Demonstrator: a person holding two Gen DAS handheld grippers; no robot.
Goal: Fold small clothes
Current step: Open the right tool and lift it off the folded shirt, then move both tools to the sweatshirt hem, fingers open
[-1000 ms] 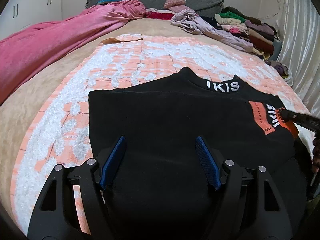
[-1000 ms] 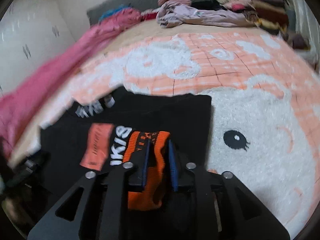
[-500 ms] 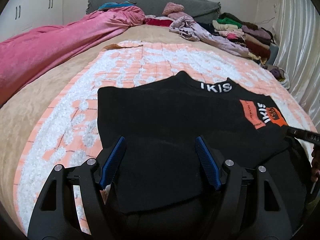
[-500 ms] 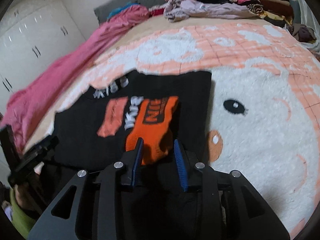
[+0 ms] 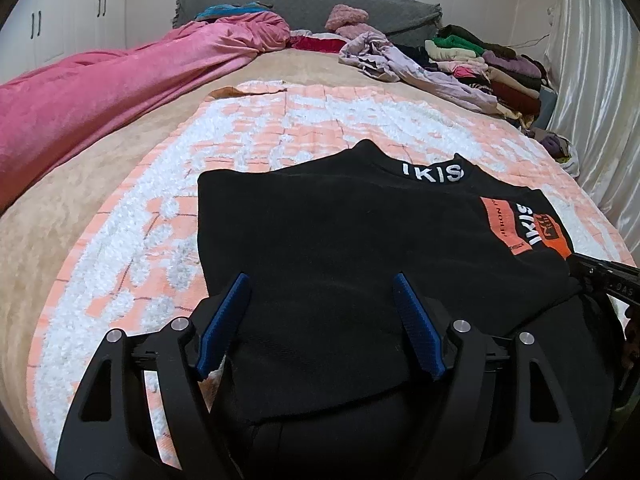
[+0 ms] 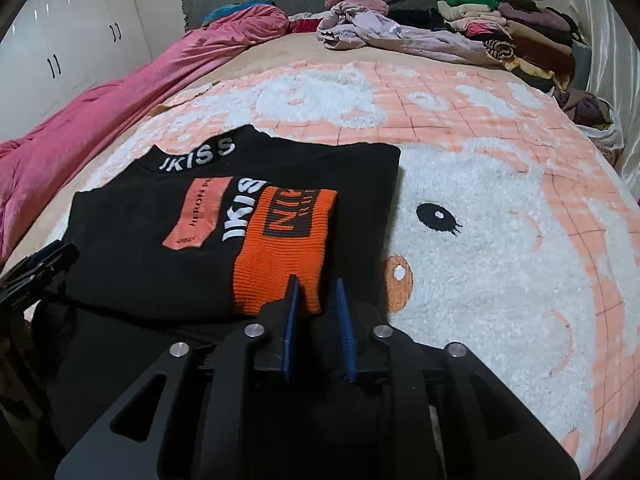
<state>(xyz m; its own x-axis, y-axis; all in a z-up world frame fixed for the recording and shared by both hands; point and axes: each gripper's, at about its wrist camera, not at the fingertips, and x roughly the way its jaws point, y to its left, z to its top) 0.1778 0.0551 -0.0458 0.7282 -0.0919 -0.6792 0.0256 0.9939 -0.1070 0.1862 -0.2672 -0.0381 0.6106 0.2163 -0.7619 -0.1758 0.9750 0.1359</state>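
A black sweater (image 5: 340, 240) with a white "IKISS" collar and orange patches lies folded on the peach and white blanket (image 5: 140, 240). My left gripper (image 5: 320, 292) is wide open above its near left part, touching nothing. In the right wrist view the sweater (image 6: 140, 240) has its orange ribbed cuff (image 6: 284, 248) folded on top. My right gripper (image 6: 316, 292) is partly open at the cuff's near edge, with the cuff lying free in front of the fingers. The right gripper's tip (image 5: 600, 276) shows at the left wrist view's right edge.
A pink duvet (image 5: 100, 92) runs along the bed's left side. A pile of clothes (image 5: 480, 64) lies at the far right by the grey headboard (image 5: 300, 4). White wardrobes (image 6: 60, 48) stand on the left, a curtain (image 5: 592, 80) on the right.
My right gripper has let go of the orange cuff, opened and drawn back toward the near edge. The cuff now lies flat on the sweater. My left gripper stays open.
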